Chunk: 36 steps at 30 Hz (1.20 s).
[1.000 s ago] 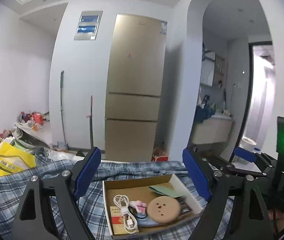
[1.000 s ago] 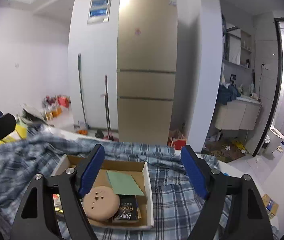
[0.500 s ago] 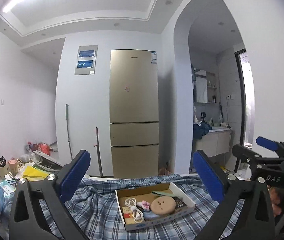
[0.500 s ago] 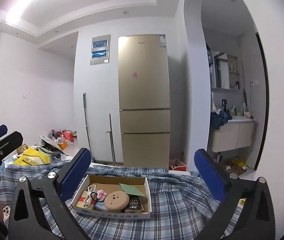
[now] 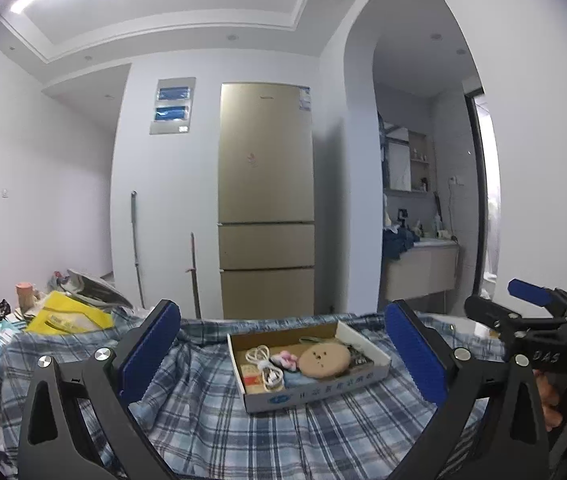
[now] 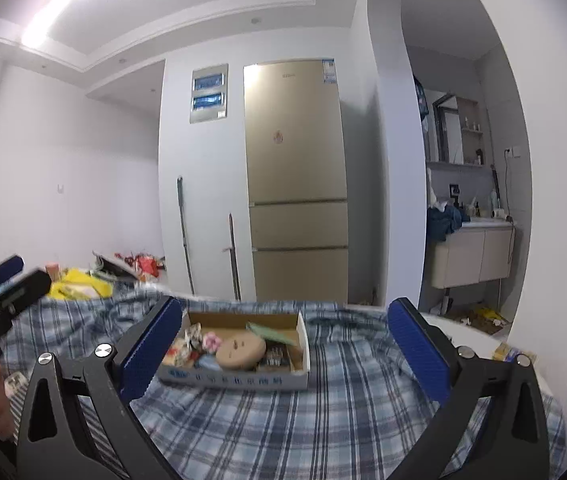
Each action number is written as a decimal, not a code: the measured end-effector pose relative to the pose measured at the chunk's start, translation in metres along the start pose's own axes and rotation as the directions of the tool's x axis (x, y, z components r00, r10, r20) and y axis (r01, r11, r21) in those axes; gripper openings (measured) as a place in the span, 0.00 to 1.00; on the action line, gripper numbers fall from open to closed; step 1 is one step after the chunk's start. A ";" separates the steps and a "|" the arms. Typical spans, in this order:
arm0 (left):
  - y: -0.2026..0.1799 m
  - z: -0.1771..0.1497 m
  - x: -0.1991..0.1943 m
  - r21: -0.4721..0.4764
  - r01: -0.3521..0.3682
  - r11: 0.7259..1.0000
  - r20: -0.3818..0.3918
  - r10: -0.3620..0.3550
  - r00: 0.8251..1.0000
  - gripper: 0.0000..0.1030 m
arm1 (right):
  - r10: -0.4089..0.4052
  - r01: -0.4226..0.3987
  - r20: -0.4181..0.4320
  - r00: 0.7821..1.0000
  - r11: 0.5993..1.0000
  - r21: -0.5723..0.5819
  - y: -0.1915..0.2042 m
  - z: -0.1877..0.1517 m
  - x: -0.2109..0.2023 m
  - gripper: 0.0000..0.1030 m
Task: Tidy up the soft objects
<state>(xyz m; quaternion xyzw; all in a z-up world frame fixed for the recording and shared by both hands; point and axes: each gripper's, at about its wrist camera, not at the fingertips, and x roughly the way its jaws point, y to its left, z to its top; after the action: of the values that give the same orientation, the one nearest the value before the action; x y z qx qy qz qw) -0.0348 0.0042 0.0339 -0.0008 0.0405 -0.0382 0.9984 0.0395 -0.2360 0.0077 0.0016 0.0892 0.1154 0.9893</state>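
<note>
With both sets of jaws wide apart and empty, cardboard box [image 5: 357, 379] lies ahead, centred before left gripper [image 5: 279, 348], left of centre before right gripper [image 6: 285, 346].

Plaid cloth [image 5: 211, 408] (soft, wrinkled) under a matt cardboard box [image 5: 315, 390]; fridge [image 5: 265, 200] smooth, faintly glossy.

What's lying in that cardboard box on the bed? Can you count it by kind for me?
White cable: 1
Pink soft thing: 1
Round tan pad: 1
Green card: 1
Dark packet: 1
Total: 5 that I can tell apart; more lies half hidden underneath.
</note>
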 end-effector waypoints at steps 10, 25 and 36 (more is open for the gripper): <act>-0.006 -0.037 0.018 0.042 -0.019 0.999 -0.025 0.021 0.999 1.00 | -0.036 0.036 -0.023 0.999 0.999 0.038 -0.007 -0.029 0.008 1.00; -0.005 -0.041 0.018 0.046 -0.031 0.998 -0.015 0.031 0.999 1.00 | -0.045 0.045 0.012 0.999 0.999 0.020 -0.004 -0.032 -0.002 1.00; -0.005 -0.043 0.021 0.036 -0.024 0.999 -0.027 0.025 0.999 1.00 | -0.042 0.042 -0.004 0.999 0.999 0.024 -0.005 -0.031 0.000 1.00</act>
<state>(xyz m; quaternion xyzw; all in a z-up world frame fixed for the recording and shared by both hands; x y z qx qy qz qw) -0.0177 -0.0020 -0.0109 0.0181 0.0535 -0.0265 0.9981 0.0355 -0.2410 -0.0235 0.0115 0.0921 0.0934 0.9913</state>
